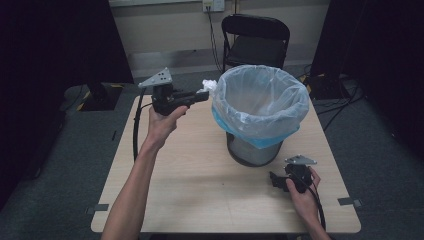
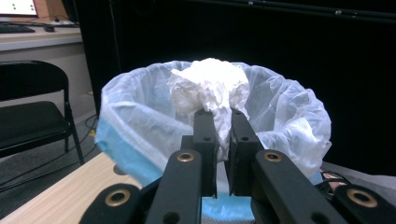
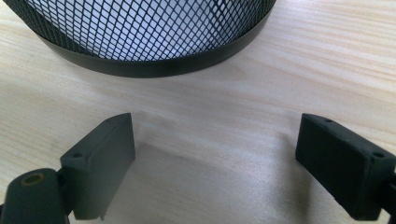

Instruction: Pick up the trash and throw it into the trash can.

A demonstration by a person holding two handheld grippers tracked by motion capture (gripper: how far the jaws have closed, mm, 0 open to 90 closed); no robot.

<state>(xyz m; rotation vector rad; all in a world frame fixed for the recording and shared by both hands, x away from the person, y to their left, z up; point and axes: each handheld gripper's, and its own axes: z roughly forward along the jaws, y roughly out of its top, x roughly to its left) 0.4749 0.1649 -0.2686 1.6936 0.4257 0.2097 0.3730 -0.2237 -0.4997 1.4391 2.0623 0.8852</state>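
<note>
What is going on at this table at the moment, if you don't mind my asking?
A person is working with a handheld gripper in each hand. The left gripper is shut on a crumpled white paper wad, held up at the rim of a mesh wastebasket lined with a plastic bag; the paper has not been dropped in yet. The right gripper rests low over the wooden table near the basket's base, jaws open and holding nothing.

Lab-like studio: black curtains (image 1: 55, 40), folding chair (image 1: 256, 40), floor cables (image 1: 340, 102).
</note>
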